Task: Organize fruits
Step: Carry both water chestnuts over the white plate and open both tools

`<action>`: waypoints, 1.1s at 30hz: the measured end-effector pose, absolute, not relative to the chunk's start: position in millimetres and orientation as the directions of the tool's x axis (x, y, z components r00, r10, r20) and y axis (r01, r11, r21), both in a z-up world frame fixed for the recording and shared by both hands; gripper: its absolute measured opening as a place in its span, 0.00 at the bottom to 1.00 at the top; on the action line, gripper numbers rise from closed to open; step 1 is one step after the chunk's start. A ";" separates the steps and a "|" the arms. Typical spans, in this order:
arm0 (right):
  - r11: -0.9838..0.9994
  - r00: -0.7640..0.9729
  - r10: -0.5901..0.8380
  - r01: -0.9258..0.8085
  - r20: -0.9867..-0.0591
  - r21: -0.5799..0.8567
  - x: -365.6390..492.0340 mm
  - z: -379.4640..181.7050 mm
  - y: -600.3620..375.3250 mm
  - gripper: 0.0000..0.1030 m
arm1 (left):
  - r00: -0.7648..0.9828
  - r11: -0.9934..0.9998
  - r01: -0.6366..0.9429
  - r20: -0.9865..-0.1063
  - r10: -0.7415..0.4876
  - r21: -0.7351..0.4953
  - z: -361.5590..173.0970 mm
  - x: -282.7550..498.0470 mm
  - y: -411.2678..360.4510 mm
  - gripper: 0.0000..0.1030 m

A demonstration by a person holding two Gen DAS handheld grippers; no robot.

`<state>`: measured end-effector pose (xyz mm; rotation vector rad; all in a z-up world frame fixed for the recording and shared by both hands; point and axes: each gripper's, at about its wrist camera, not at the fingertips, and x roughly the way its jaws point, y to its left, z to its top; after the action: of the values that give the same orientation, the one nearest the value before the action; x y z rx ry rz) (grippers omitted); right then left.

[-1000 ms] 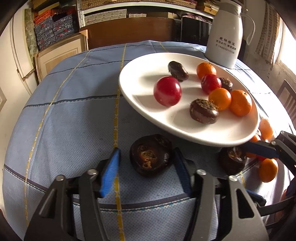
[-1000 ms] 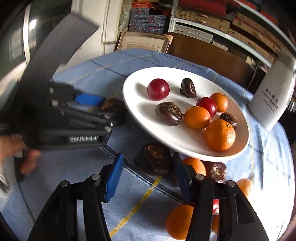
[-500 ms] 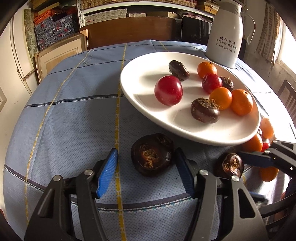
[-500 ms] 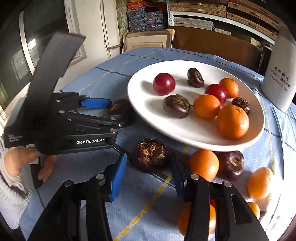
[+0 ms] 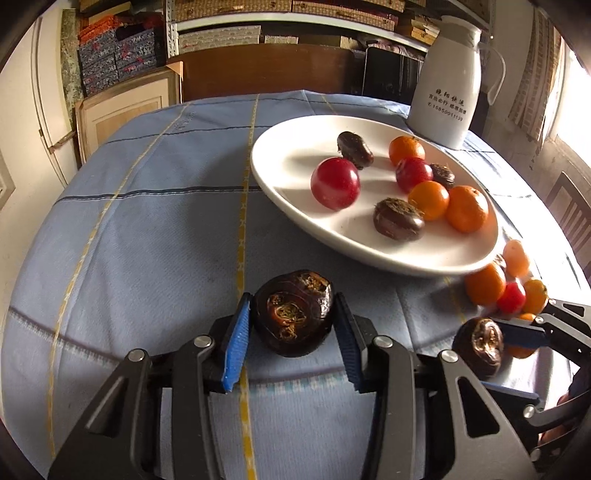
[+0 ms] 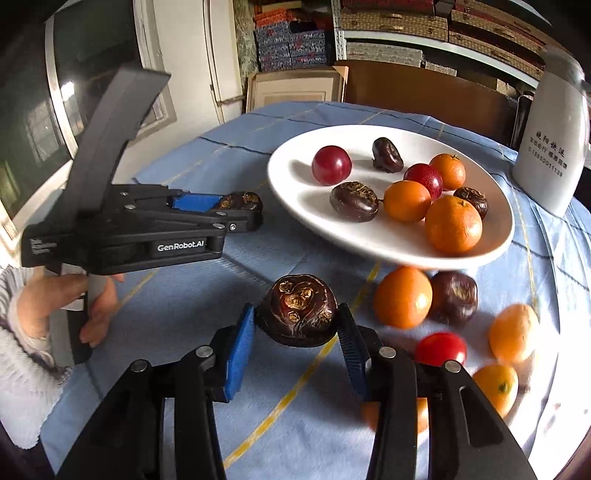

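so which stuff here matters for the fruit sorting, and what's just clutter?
Job:
left claw, shut on a chestnut
right claw, shut on another chestnut
plate
loose oranges

Clutter:
jug
shelves

Shelves (image 5: 229, 35) w/ boxes at back, wood cabinet (image 5: 266, 72) below, bright window (image 5: 576, 92) right.

Left gripper (image 6: 236, 206): matte black frame, tall angled back plate, white "GenRobot.AI" on side, silver screws, blue ribbed pads on fingers (image 6: 195, 202). Right gripper (image 6: 295, 343): same black build, silver pivot bolts, blue pads. Left hand (image 6: 74, 302): bare skin, grey-striped sleeve.
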<state>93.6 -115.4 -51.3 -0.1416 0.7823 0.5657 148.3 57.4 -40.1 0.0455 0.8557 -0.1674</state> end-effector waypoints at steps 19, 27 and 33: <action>0.878 0.706 0.473 -0.429 -0.527 0.213 139.9 22.3 -187.5 0.44 | 0.719 0.979 0.183 -0.667 -0.194 -0.087 25.0 184.6 41.7 0.42; 0.886 0.667 0.416 -0.450 -0.619 0.110 213.5 5.4 -134.1 0.44 | 0.658 0.983 0.163 -0.733 -0.173 -0.086 -3.9 272.3 39.1 0.42; 0.897 0.653 0.373 -0.436 -0.659 0.076 238.3 -11.7 -117.6 0.45 | 0.645 0.981 0.182 -0.744 -0.175 -0.073 -13.5 286.9 35.8 0.49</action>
<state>238.3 -117.6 -11.7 -0.0919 0.7264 0.4600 286.9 35.8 -13.5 0.0085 0.8459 -0.2029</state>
